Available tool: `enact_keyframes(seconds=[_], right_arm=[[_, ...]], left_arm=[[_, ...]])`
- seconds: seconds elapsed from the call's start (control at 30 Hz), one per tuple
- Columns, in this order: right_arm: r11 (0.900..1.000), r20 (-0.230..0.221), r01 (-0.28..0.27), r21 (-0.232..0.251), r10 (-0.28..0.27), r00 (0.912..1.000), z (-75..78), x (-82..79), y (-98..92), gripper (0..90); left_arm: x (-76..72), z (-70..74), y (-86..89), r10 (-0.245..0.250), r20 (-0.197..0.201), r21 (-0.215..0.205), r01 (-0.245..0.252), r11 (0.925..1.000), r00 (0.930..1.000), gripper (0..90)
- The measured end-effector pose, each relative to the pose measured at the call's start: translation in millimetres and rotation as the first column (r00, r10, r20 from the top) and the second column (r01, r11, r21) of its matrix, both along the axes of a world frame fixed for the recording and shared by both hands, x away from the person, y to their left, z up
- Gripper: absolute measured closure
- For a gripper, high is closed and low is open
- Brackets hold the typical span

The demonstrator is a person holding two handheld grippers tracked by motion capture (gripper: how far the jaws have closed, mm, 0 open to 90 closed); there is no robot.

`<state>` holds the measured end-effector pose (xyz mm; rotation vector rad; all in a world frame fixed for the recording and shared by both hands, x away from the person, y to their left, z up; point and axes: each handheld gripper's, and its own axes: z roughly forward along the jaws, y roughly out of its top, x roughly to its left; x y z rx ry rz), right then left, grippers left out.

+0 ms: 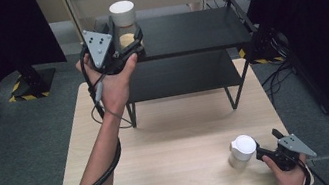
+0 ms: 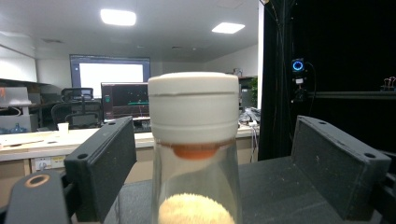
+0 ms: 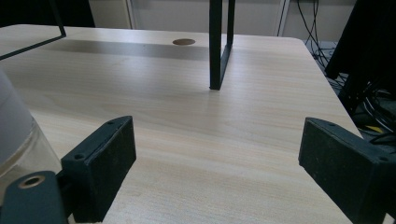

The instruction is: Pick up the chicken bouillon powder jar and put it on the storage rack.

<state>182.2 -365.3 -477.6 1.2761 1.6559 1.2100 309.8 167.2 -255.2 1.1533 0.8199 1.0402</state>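
Note:
A glass jar with a white lid [image 1: 122, 14] stands on the left end of the black rack's top shelf [image 1: 193, 31], with a pale beige lump inside. My left gripper [image 1: 130, 45] reaches in around it. In the left gripper view the jar [image 2: 194, 116] stands between the two black pads [image 2: 105, 163], with a gap on each side; the left gripper [image 2: 217, 135] is open. A second white-lidded jar [image 1: 241, 150] stands on the wooden table near the front right. My right gripper [image 1: 267, 144] sits just right of it, open and empty [image 3: 219, 154]; that jar [image 3: 14, 130] lies outside its left jaw.
The black two-level rack stands across the back half of the light wooden table [image 1: 174, 131]; one of its legs [image 3: 218, 46] rises ahead of my right gripper. A cable [image 1: 96, 180] trails from the left gripper along the forearm. Dark curtains and stands flank the table.

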Motion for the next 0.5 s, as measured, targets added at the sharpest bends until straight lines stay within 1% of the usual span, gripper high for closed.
enact_keyframes(seconds=[0.13, 0.27, 0.5], right_arm=[[1.0, -0.001, 0.0, 0.0, 0.0, 1.0, 0.2, 0.1, 0.2, 11.2], [1.0, 0.0, 0.001, -0.002, -0.001, 1.0, 0.2, 0.0, 0.7, 11.2], [1.0, -0.001, 0.0, 0.001, 0.0, 1.0, 0.1, 0.0, 0.2, 11.2]], left_arm=[[-6.5, -8.5, 3.0, -0.008, 0.01, 0.008, 0.007, 0.9999, 0.9999, 13.4], [-12.0, -18.1, 6.1, -0.016, 0.006, -0.001, 0.016, 0.9999, 0.9999, 13.4], [-21.6, -35.8, 8.1, -0.037, 0.018, 0.013, 0.037, 0.9992, 0.9992, 13.4]])
